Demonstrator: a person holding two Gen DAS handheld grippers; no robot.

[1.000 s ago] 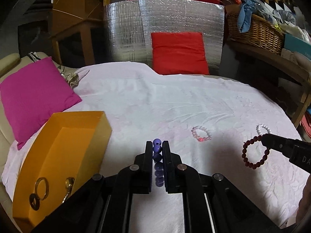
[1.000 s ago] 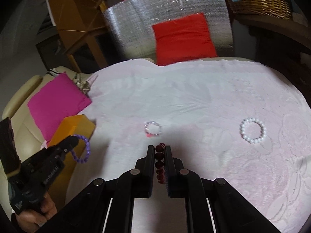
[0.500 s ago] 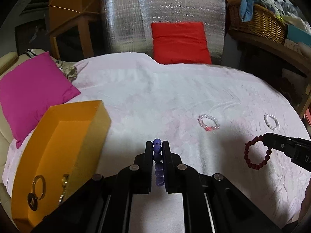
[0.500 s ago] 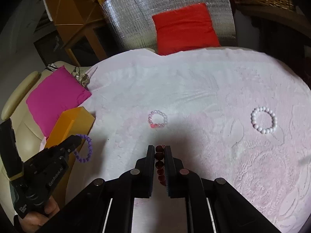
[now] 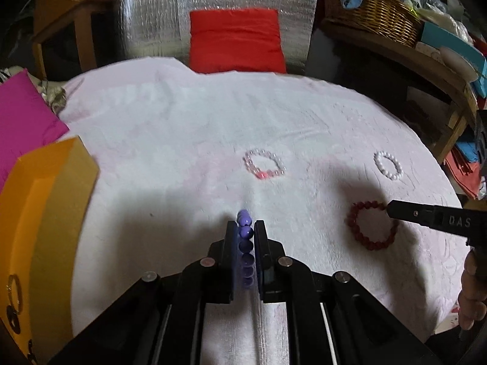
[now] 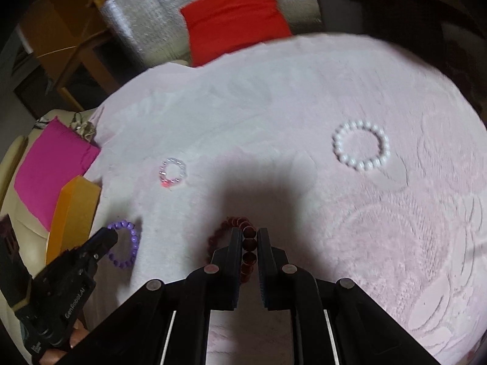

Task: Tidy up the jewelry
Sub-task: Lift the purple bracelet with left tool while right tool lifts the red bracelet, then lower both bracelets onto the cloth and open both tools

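My left gripper [image 5: 245, 228] is shut on a purple bead bracelet [image 5: 246, 245], held above the white cloth right of the orange box [image 5: 45, 200]; the bracelet also shows in the right wrist view [image 6: 126, 243]. My right gripper [image 6: 250, 234] is shut on a dark red bead bracelet [image 6: 246, 248], which also hangs from its tip in the left wrist view [image 5: 369, 225]. A clear-pink bracelet [image 5: 264, 164] and a white pearl bracelet [image 5: 387, 164] lie on the cloth. Gold rings [image 5: 13, 286] lie in the box.
A magenta cushion [image 5: 21, 124] lies at the left behind the box. A red cushion [image 5: 236, 41] leans on a silver foil panel [image 5: 213, 6] at the back. A wicker basket [image 5: 371, 18] sits on a wooden shelf at the right.
Both grippers have moved forward and lower over the cloth, still holding their bracelets. The orange box has slid toward the left edge of the left wrist view.
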